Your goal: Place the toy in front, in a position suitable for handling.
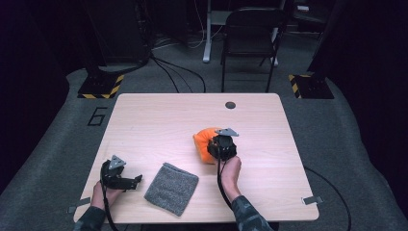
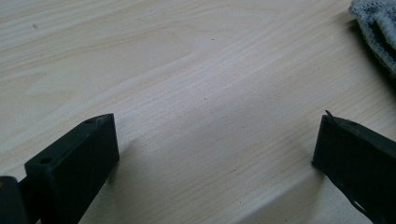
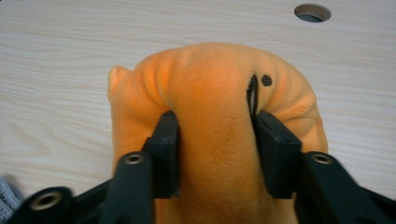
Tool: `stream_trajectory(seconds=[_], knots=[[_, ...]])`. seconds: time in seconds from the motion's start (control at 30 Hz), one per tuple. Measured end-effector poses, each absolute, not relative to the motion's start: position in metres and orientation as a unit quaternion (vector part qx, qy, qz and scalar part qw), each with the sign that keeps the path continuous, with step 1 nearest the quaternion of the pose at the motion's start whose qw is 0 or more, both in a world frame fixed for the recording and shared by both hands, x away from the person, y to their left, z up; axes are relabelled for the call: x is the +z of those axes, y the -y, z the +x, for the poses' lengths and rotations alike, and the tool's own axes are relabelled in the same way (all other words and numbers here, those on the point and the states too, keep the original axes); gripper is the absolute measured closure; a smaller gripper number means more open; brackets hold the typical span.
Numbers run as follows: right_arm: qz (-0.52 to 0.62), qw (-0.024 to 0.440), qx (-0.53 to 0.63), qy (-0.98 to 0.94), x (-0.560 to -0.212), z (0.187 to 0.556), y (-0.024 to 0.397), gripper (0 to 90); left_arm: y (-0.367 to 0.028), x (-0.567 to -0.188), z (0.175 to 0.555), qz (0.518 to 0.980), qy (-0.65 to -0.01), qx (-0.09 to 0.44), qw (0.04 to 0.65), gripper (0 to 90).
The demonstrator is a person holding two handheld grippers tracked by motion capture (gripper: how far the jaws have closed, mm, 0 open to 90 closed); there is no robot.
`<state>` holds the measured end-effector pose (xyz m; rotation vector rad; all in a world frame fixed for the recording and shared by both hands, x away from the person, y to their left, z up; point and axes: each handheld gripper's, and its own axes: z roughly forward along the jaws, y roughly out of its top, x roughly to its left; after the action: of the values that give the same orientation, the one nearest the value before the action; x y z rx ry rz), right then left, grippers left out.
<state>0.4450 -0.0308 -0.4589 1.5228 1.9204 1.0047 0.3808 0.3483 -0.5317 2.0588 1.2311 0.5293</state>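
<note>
Your right gripper [image 3: 215, 144] clamps the soft orange plush toy [image 3: 215, 93] mid-table on the pale wooden table [image 1: 159, 120]; your left gripper [image 2: 215, 154] gapes wide, empty, beside the grey knitted cloth [image 1: 172, 187], toy well apart from cloth

In the high view, the right gripper [image 1: 222, 144] covers the near part of the orange plush [image 1: 204, 141]. The left gripper view cuts the grey cloth [image 2: 379, 32] off at its right edge. Small black marks on the plush stay unreadable.

Folded cloth [image 1: 172, 188] on table [image 1: 144, 125], left of soft toy [image 1: 204, 143].
</note>
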Motion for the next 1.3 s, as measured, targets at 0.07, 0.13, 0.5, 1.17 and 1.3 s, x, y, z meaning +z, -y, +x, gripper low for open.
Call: stream_trajectory(seconds=[0.07, 0.13, 0.5, 1.17, 1.3], knots=[[0.558, 0.247, 0.367, -0.703, -0.458, 0.445, 0.030, 46.2, -0.348, -0.532, 0.381, 0.789, -0.472, 0.203, 0.336, 0.0], [0.548, 0.256, 0.363, -0.709, -0.454, 0.444, 0.030, 34.7, -0.348, -0.532, 0.381, 0.789, -0.472, 0.203, 0.336, 0.0], [0.513, 0.240, 0.402, -0.719, -0.426, 0.429, 0.073, 12.6, -0.348, -0.532, 0.381, 0.790, -0.472, 0.203, 0.336, 0.0], [0.488, 0.214, 0.402, -0.745, -0.448, 0.375, 0.183, 0.0, -0.348, -0.532, 0.380, 0.790, -0.472, 0.203, 0.334, 0.0], [0.495, 0.214, 0.404, -0.739, -0.455, 0.366, 0.199, 0.0, -0.348, -0.531, 0.381, 0.790, -0.471, 0.203, 0.334, 0.0]])
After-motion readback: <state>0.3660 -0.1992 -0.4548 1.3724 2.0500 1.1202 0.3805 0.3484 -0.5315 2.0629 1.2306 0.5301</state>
